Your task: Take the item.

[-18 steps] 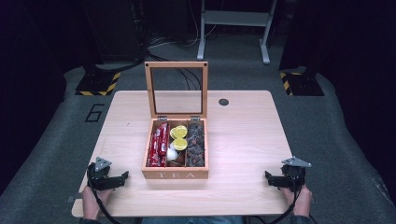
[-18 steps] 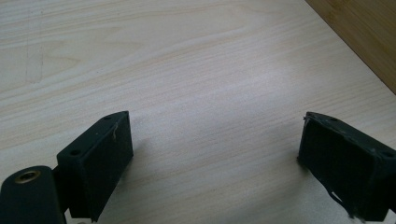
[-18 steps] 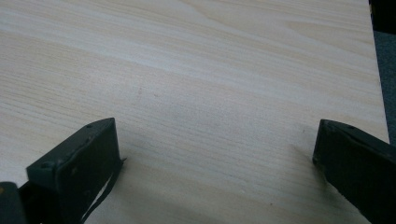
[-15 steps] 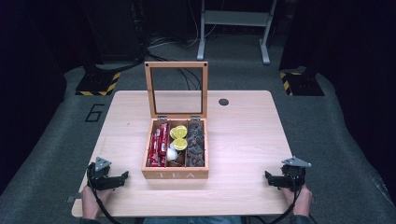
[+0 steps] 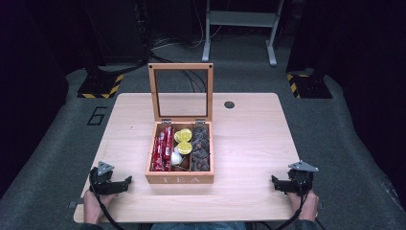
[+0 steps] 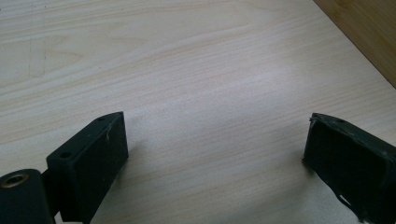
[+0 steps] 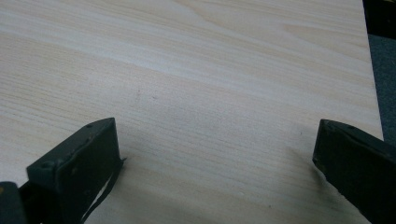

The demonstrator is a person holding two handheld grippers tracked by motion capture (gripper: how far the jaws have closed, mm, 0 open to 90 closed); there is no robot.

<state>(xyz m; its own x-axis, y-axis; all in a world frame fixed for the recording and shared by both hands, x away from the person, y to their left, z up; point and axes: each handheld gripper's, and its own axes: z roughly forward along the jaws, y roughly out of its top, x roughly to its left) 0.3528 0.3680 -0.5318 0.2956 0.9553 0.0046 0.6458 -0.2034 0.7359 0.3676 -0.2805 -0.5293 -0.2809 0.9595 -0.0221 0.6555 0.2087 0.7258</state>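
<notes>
1. The left gripper (image 5: 125, 183) rests near the table's (image 5: 249, 143) front left corner, jaws spread over bare wood.
2. The tea box (image 5: 180, 179) stands mid-table just right of it, lid (image 5: 181, 91) upright, red packets (image 5: 163, 148), yellow pods (image 5: 184, 142) and dark pieces (image 5: 200, 146) inside.
3. The right gripper (image 5: 276, 182), jaws spread and empty, sits well apart by the right edge.

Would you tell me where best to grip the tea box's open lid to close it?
Probably the top rail of the lid, approached from above: the lid stands upright on hinges at the rear of the tea box, so that edge is free and farthest from the hinges.
</notes>
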